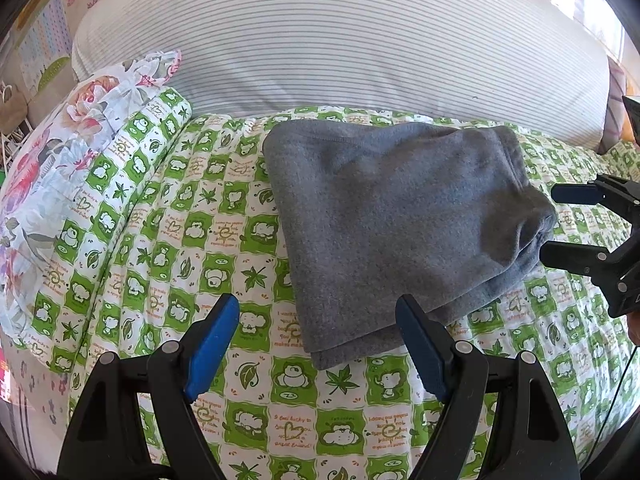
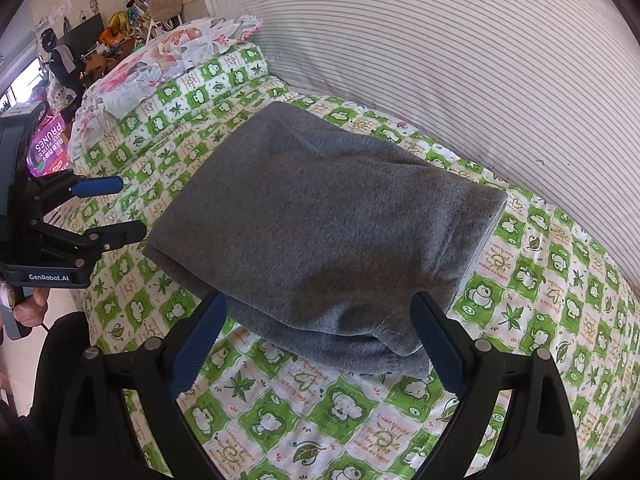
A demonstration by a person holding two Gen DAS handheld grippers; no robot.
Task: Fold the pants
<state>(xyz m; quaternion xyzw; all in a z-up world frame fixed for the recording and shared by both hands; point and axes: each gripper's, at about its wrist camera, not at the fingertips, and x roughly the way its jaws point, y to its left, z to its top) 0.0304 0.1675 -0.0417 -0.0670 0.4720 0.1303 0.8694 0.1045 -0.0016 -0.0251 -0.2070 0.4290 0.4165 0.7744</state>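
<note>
Grey pants (image 1: 400, 220) lie folded in a compact stack on the green-and-white patterned quilt (image 1: 192, 240), in front of a striped cushion (image 1: 340, 40). Left gripper (image 1: 318, 320): jaws spread wide, empty, at the stack's near edge. Right gripper (image 2: 318, 316): jaws likewise apart, holding nothing, at the opposite side. Floral pillow (image 1: 60, 152) sits well apart.

We see plain grey fleece pants (image 1: 396, 216) on a green-and-white checked cartoon-print quilt (image 1: 224, 240), a pink-flowered white pillow (image 1: 60, 160), a grey-striped white cushion (image 1: 340, 40), and blue-padded black claws (image 1: 318, 340).
</note>
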